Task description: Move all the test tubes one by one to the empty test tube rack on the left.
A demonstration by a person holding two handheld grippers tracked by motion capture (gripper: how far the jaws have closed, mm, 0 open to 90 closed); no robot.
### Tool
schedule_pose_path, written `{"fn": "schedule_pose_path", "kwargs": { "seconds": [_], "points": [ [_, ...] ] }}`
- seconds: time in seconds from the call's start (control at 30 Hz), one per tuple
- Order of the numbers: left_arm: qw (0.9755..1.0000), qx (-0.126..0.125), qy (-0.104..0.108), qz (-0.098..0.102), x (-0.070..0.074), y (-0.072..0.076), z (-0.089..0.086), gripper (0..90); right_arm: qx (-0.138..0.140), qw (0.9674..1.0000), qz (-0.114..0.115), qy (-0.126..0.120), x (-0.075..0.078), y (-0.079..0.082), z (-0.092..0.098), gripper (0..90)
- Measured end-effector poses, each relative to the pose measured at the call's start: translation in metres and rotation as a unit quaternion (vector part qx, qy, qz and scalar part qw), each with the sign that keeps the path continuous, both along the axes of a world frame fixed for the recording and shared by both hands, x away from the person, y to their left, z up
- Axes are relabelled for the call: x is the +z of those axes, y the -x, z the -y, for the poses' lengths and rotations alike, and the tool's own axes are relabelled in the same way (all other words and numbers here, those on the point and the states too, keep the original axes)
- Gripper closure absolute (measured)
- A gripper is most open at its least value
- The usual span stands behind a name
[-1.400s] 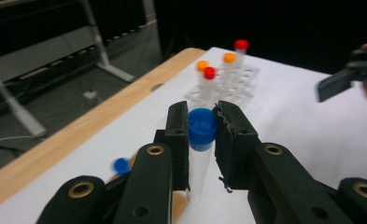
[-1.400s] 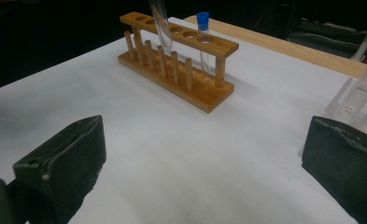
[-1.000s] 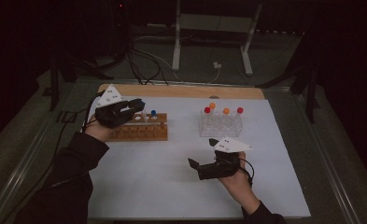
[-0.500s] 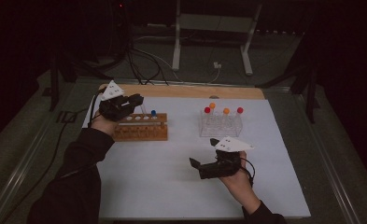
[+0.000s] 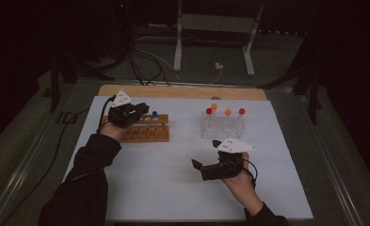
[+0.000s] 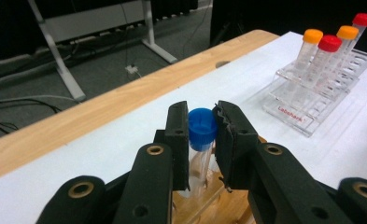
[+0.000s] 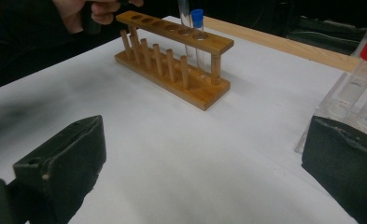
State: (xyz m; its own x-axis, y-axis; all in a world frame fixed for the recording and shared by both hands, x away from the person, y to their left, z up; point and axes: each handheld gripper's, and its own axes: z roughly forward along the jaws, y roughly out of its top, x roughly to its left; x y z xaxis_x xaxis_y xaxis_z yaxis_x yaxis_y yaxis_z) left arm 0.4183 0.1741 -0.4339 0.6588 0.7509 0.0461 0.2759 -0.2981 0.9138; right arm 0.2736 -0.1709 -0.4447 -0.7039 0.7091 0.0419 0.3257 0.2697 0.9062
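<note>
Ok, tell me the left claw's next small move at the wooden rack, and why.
Probably lift straight up. The left claw is shut on the blue-capped tube, gripping it just below the cap, and the tube stands upright in an end hole of the wooden rack. A straight pull should clear the hole without tipping the rack. The right claw waits open over the white mat.

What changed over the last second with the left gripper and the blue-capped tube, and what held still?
The left gripper sank toward the wooden rack and now has its jaws closed around the blue-capped tube, which stands in the rack. The grip seems already made a second ago; no release shows. The right gripper stayed open and resting on the white mat. The clear rack with its red and orange capped tubes did not move.
</note>
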Motion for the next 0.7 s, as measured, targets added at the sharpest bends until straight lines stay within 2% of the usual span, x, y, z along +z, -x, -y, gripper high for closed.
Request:
{"fn": "schedule_pose_path", "kwargs": {
  "seconds": [0.2, 0.47, 0.7],
  "points": [
    [0.9999, 0.0, -0.006, -0.013, -0.009, -0.001, 0.002, 76.8, 0.001, 1.0, -0.002, -0.002, 0.0, 0.0, 0.001, 0.0],
    [0.9997, 0.002, -0.014, -0.02, -0.016, -0.002, 0.003, 76.8, 0.003, 1.0, -0.003, -0.001, 0.0, -0.001, 0.001, 0.0],
    [0.9995, -0.004, -0.024, -0.018, -0.02, -0.002, 0.003, 76.7, 0.003, 1.0, -0.003, -0.004, 0.0, -0.001, 0.001, 0.0]
  ]
}}
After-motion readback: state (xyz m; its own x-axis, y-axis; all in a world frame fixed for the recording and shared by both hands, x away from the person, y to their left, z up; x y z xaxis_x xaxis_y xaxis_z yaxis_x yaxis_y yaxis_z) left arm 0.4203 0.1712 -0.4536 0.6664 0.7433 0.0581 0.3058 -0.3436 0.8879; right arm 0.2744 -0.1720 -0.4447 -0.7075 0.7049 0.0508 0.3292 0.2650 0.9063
